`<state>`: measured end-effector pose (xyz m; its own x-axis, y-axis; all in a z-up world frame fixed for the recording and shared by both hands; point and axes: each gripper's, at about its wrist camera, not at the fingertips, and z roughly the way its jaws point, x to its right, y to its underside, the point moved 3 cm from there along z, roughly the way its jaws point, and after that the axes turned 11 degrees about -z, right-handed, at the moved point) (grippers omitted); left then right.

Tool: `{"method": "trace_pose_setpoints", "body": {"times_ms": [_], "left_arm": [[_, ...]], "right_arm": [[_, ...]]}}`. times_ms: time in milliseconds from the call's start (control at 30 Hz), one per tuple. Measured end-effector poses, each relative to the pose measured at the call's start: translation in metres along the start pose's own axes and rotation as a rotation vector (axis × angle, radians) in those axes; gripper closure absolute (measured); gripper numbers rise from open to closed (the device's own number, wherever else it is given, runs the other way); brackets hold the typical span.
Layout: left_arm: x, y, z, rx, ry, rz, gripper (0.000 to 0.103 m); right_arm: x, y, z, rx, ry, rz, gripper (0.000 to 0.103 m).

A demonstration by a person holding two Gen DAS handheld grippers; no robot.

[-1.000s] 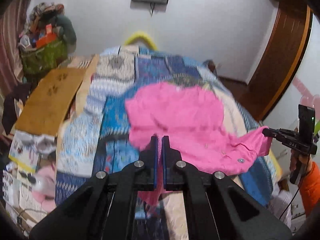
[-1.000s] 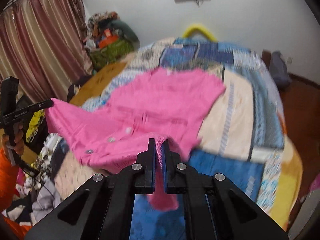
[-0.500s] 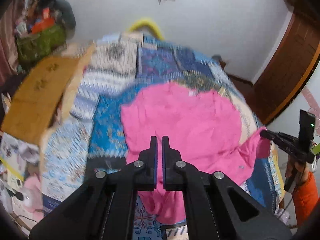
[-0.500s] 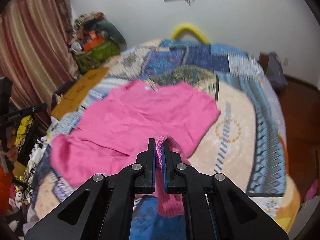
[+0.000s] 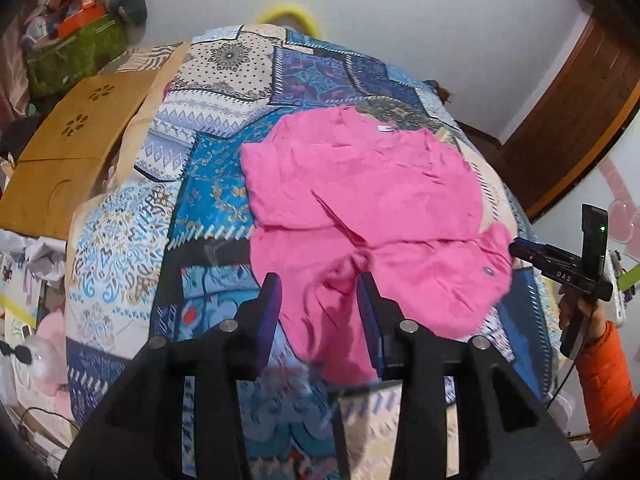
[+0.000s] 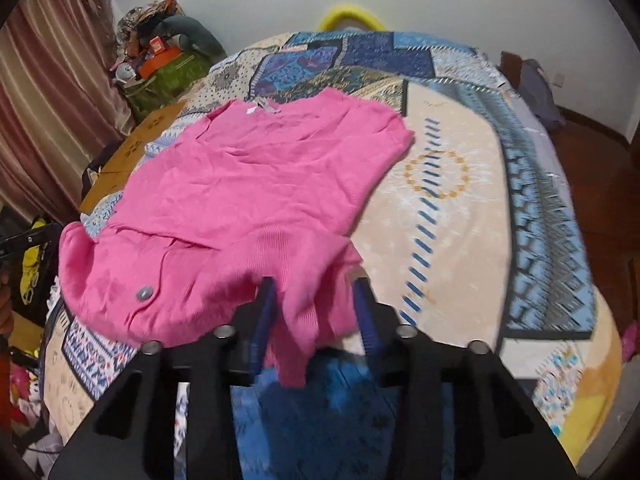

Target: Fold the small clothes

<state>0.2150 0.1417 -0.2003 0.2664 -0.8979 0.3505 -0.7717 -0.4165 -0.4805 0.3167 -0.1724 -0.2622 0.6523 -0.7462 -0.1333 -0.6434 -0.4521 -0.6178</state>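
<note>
A small pink knit garment (image 5: 360, 184) with snap buttons lies spread on the patchwork quilt (image 5: 132, 240), its label end toward the far side. My left gripper (image 5: 318, 284) hovers over the near left corner. Its jaws are opening, and a loose fold of pink fabric sits between them without being pressed. My right gripper (image 6: 314, 284) is over the other near corner of the garment (image 6: 256, 184). Its jaws are also opening, with a slack flap hanging between them. The right gripper (image 5: 516, 249) also shows at the bed's right edge in the left wrist view.
A tan wooden board (image 5: 72, 148) lies at the quilt's left side, with a green bag of clutter (image 5: 68, 52) behind it. A yellow hoop (image 6: 348, 16) stands at the far end. Curtains (image 6: 48, 100) hang left, and a wooden door (image 5: 580, 120) stands right. An orange sleeve (image 5: 608, 368) holds the right gripper.
Both grippers were shut on the garment's near corners and now stand apart. The pink garment has come down and settled flatter on the quilt as both hands sank.
</note>
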Motion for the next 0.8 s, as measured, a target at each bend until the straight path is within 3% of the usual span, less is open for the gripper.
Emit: {"method": "trace_pose_setpoints", "body": {"times_ms": [200, 400, 700, 767, 800], "left_arm": [[0.01, 0.029, 0.0, -0.044, 0.022, 0.018, 0.065], [0.009, 0.057, 0.022, -0.112, 0.007, -0.004, 0.066], [0.01, 0.05, 0.034, -0.09, 0.013, -0.019, 0.066], [0.011, 0.048, 0.036, -0.082, 0.013, -0.011, 0.077], [0.011, 0.048, 0.037, -0.083, 0.017, -0.011, 0.084]], "right_arm": [[-0.004, 0.02, -0.022, 0.006, -0.001, -0.006, 0.06], [-0.002, 0.04, -0.01, -0.04, -0.01, 0.023, 0.06], [0.001, 0.037, 0.021, -0.045, -0.058, 0.082, 0.06], [0.0, 0.034, 0.028, -0.04, -0.066, 0.085, 0.061], [-0.001, 0.033, 0.03, -0.038, -0.073, 0.087, 0.07]]}}
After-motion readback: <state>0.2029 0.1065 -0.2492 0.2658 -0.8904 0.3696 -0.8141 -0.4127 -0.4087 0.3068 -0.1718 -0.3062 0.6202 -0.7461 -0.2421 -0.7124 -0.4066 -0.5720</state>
